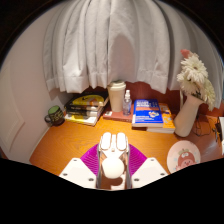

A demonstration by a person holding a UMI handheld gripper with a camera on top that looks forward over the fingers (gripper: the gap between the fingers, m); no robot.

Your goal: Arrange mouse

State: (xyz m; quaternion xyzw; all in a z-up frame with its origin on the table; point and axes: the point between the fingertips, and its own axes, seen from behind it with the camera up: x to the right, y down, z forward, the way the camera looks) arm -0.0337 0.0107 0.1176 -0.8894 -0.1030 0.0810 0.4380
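— Where do we have the mouse (113, 150) right now?

— We see the white mouse between our two fingers (82, 170), just above their tips, over the purple pads. It sits at about 6 o'clock on the orange-brown table (60, 145), its long axis pointing toward 12.

— Are our fingers clamped on it?

— They lie close at either side of it, but we cannot tell whether both press on its flanks.

— What lies beyond?

— At 12 o'clock from the mouse stands a white cylindrical jar (117, 97). At 10 o'clock we see a stack of books (86, 107) with a small green object just left of it. At 1 o'clock lies a blue book (151, 112), and at 2 o'clock a white vase (187, 113) holding pale flowers (194, 72). A white curtain (110, 45) hangs behind the table.
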